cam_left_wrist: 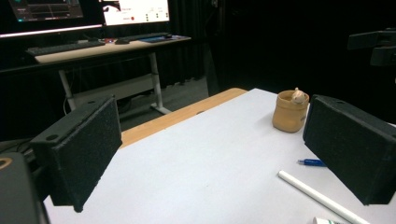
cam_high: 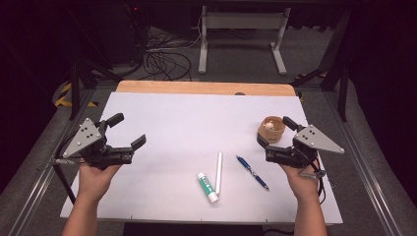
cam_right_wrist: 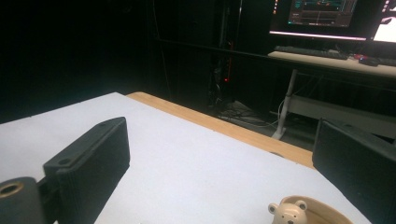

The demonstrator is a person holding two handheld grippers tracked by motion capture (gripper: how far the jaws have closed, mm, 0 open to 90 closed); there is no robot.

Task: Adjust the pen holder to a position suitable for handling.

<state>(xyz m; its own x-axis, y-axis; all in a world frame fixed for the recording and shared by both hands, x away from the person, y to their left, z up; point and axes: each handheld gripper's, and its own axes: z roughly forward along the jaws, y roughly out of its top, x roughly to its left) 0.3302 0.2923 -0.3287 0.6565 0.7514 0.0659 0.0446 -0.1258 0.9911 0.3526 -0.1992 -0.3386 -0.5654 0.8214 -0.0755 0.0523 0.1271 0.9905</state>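
Two grippers hover over the white table sheet (cam_high: pixel 162 113), both with jaws spread wide and nothing between them. The left gripper (cam_high: pixel 127 132) sits at the left middle of the high view, well apart from every object. The right gripper (cam_high: pixel 275 132) sits at the right middle, its jaws reaching toward the small round tan wooden cup with a little cream bear figure inside (cam_high: pixel 271 129), which stands just beside them. In the right gripper view the bear's head (cam_right_wrist: pixel 286 213) and the cup rim show at the bottom edge, between the two black jaws but below them, not yet enclosed.

That cup looks like the thing in hand. It seems light and stiff, with a smooth, curved wall, so it could slide or tip if pinched off-centre; a grasp across the middle of the wall, jaws on opposite sides, looks safest. The bear inside appears loose and may be fragile, so a hold on the rim near it seems riskier.

Lower centre in the high view lie a blue ballpoint pen (cam_high: pixel 252 172), a thin white stick (cam_high: pixel 219 172) and a white tube with green label (cam_high: pixel 207 187), the stick and tube nearly touching at their lower ends, the pen apart to the right.
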